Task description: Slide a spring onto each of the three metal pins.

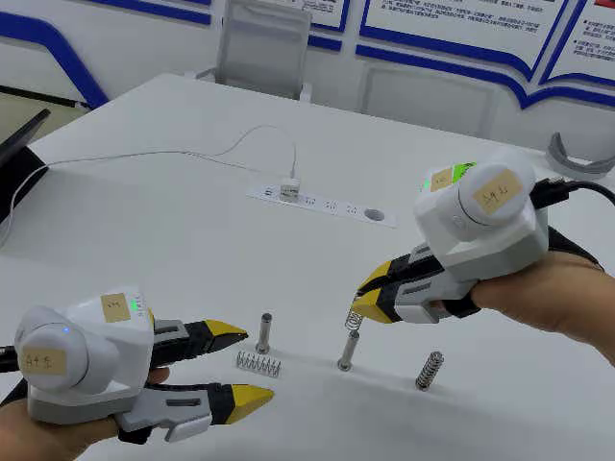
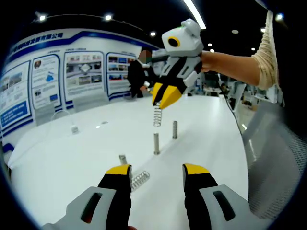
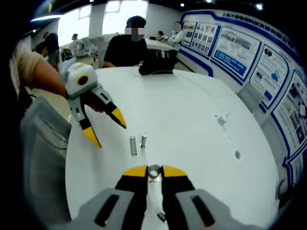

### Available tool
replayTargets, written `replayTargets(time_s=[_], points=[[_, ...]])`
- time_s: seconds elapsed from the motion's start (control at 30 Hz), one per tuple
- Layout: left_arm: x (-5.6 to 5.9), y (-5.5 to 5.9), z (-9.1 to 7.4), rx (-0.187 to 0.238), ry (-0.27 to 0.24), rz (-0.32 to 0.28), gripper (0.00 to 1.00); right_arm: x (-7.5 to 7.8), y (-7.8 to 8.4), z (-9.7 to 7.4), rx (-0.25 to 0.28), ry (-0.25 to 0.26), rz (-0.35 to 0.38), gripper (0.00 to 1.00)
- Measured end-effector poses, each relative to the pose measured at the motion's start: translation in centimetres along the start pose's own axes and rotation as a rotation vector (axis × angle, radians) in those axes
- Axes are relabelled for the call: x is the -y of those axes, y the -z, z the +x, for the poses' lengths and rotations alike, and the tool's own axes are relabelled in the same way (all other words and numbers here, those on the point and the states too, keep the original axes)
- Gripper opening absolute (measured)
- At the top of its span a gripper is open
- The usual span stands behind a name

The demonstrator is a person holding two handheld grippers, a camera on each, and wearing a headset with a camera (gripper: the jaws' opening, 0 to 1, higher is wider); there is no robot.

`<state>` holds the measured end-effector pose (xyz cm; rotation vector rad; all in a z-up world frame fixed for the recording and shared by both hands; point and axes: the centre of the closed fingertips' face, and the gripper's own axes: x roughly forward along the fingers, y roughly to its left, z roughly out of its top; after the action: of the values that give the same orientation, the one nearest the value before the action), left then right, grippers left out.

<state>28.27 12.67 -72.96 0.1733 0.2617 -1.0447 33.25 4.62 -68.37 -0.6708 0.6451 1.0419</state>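
White counter [image 1: 192, 221]: right gripper [image 1: 370, 293] pinches a spring [image 1: 354, 319] above the middle pin [image 1: 346, 353], likely needing a straight lowering next; left gripper [image 1: 258, 363] hangs spread at 8 o'clock.

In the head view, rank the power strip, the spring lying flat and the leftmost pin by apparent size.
Largest: power strip. Then spring lying flat and leftmost pin: they look about alike, so unranked.

White table [image 1: 144, 240] bears three upright pins [image 1: 263, 332], a loose spring [image 1: 258, 363], a power strip [image 1: 322, 205].
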Motion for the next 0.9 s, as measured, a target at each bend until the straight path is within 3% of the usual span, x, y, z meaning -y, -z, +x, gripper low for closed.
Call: replayTargets(time_s=[0.9], points=[[-0.6, 0.5, -0.3, -0.009, -0.020, -0.019, 0.48, 0.5, 2.5, 2.1, -0.044, -0.001, 0.048, 0.11]])
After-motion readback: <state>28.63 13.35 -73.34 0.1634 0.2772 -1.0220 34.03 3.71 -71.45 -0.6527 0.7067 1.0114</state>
